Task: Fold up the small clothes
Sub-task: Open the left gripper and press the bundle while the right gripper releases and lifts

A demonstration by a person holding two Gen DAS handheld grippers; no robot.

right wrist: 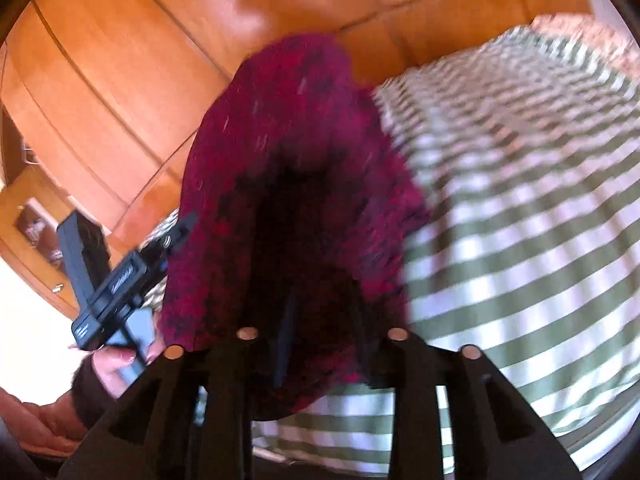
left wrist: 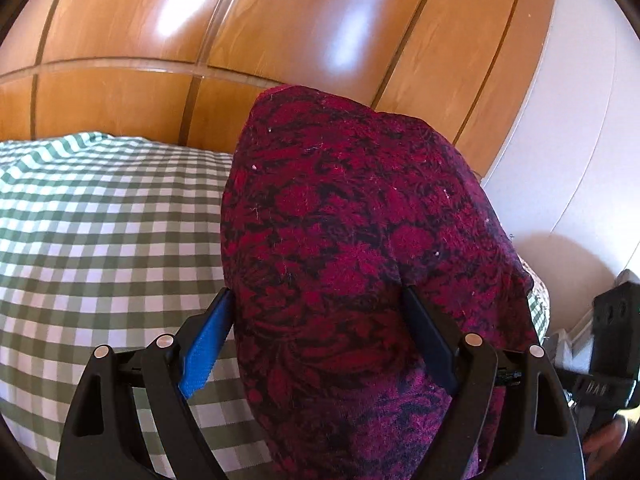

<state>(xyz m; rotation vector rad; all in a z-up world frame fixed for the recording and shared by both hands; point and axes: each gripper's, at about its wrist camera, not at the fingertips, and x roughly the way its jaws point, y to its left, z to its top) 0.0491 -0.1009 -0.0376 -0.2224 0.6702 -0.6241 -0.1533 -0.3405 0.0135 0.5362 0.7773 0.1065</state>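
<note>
Crimson patterned garment draped between spread left claw, right claw grip unclear

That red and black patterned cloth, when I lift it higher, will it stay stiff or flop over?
Probably flop: the red patterned cloth bulges and drapes around the left gripper rather than holding flat. Its fuzzy, linty surface suggests soft knit, likely light and grippy, not slippery.

Fuzzy knitted garment, glossy wooden panels, checked cotton bedcover
</note>
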